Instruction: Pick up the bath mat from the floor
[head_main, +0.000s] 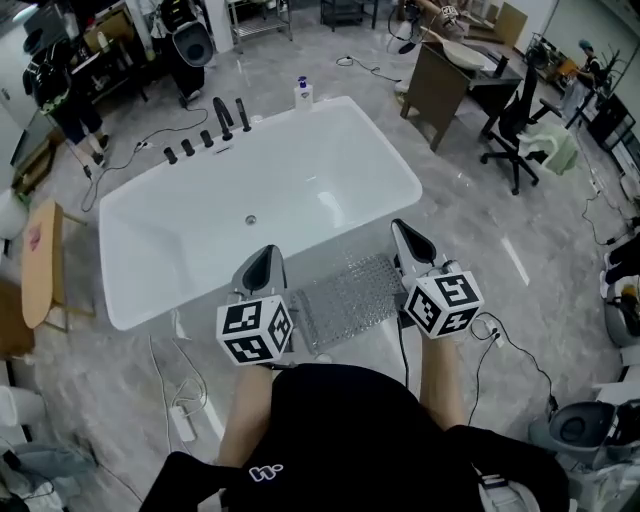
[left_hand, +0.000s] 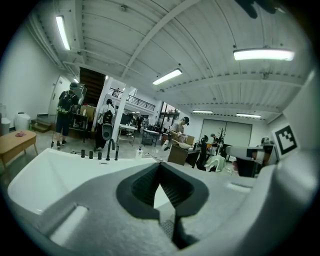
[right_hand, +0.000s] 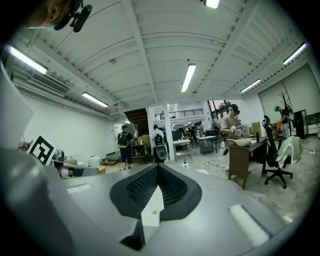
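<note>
A clear, bumpy bath mat (head_main: 345, 298) lies flat on the grey floor against the near side of a white bathtub (head_main: 300, 170). My left gripper (head_main: 262, 255) hangs over the mat's left end, jaws shut and empty. Over the mat's right end, at the tub rim, my right gripper (head_main: 405, 232) is shut and empty too. In the left gripper view the closed jaws (left_hand: 160, 165) point nearly level across the tub (left_hand: 50, 175). The right gripper view shows its closed jaws (right_hand: 159, 167) aimed at the room beyond. Neither gripper touches the mat.
Black taps (head_main: 225, 120) and a small bottle (head_main: 303, 93) stand on the tub's far rim. Cables and a power strip (head_main: 183, 422) lie on the floor at the left. A wooden table (head_main: 40, 265) stands left, a desk (head_main: 440, 85) and office chair (head_main: 515, 125) far right. A person (head_main: 60, 90) stands at the far left.
</note>
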